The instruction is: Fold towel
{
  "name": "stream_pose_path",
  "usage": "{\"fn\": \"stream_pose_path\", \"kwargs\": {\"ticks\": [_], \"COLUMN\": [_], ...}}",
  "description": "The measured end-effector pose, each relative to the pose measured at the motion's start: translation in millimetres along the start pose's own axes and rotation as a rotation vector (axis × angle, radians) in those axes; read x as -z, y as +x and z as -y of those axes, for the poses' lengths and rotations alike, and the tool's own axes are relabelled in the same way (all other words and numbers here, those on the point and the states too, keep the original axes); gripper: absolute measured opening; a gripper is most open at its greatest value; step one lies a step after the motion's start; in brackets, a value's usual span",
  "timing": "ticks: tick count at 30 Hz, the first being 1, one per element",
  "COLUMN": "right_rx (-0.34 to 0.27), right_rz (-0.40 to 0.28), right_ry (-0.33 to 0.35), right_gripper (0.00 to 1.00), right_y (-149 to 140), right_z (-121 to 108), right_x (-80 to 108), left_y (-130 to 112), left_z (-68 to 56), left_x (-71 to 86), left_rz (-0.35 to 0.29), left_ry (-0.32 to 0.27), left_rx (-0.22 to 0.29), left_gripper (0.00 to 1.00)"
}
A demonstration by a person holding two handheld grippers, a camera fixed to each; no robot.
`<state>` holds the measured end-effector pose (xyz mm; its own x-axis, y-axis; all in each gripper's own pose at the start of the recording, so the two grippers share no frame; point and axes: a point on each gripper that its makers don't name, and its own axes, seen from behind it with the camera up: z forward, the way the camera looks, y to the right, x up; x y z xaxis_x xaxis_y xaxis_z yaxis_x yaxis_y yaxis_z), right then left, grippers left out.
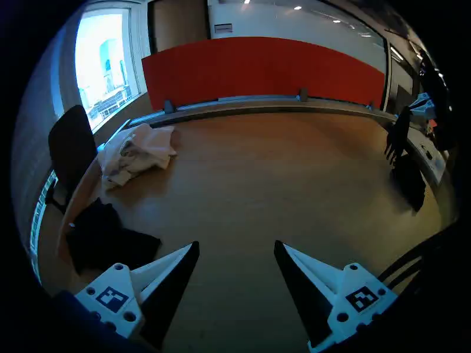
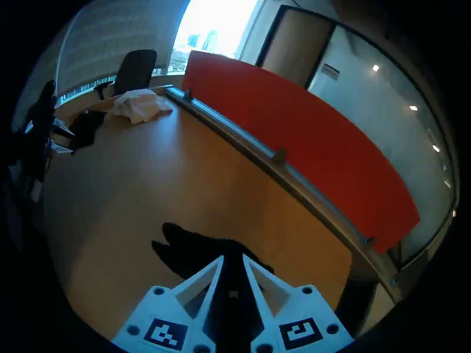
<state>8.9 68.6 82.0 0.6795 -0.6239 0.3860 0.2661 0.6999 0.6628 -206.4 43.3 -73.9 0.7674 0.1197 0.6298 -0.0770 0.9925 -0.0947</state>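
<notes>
Right gripper view has the right tongs [image 2: 234, 257] drawn nearly together over the wooden table [image 2: 118, 194], with dark fabric filling the narrow slit between the fingers. They look clamped on an edge of the dark towel [image 2: 182, 247]. The towel lies crumpled on the table right at the tips, spreading mostly leftward and a little away from them, its longer run crosswise to the fingers. In the left gripper view the left tongs [image 1: 235, 244] stand wide apart and hold nothing, above bare table. A dark mass [image 1: 409, 179] at the far right table edge is probably that same towel, well apart from them. So the right hand is far nearer, and the left would likely have to cross rightward to take a free corner. A pale heap of cloth [image 1: 135, 153] and another dark cloth [image 1: 103, 238] lie off to the left.
</notes>
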Motion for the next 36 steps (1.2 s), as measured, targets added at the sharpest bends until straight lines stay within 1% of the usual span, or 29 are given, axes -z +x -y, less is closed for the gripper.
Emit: {"fn": "stream_pose_path", "kwargs": {"ticks": [3, 8, 14, 19, 26, 36], "right_rx": [-0.013, -0.030, -0.039, -0.058, -0.102, -0.211], "right_rz": [0.006, 0.016, 0.030, 0.046, 0.091, 0.185], "right_ry": [-0.014, -0.023, -0.030, -0.040, -0.059, -0.092], "right_gripper": [0.07, 0.07, 0.07, 0.07, 0.07, 0.07], "right_y": [-5.6, -15.5, -28.3, -44.7, -84.7, -159.9], "right_z": [-10.6, -19.5, -21.8, -21.0, -11.4, 7.8], "right_x": [2.0, 3.4, 5.9, 14.2, 32.6, 52.3], "left_y": [1.2, 2.3, 3.6, 4.3, 3.6, 2.8], "left_z": [-2.3, -6.5, -9.8, -11.0, -12.5, -14.3], "left_x": [-0.8, -1.8, -2.4, -2.5, -2.0, -2.1], "left_rz": [0.001, 0.002, 0.003, 0.003, 0.004, 0.007], "left_ry": [-0.002, -0.005, -0.008, -0.010, -0.014, -0.023], "left_rx": [-0.005, -0.013, -0.020, -0.027, -0.032, -0.046], "left_gripper": [0.94, 0.94, 0.94, 0.94, 0.94, 0.94]}}
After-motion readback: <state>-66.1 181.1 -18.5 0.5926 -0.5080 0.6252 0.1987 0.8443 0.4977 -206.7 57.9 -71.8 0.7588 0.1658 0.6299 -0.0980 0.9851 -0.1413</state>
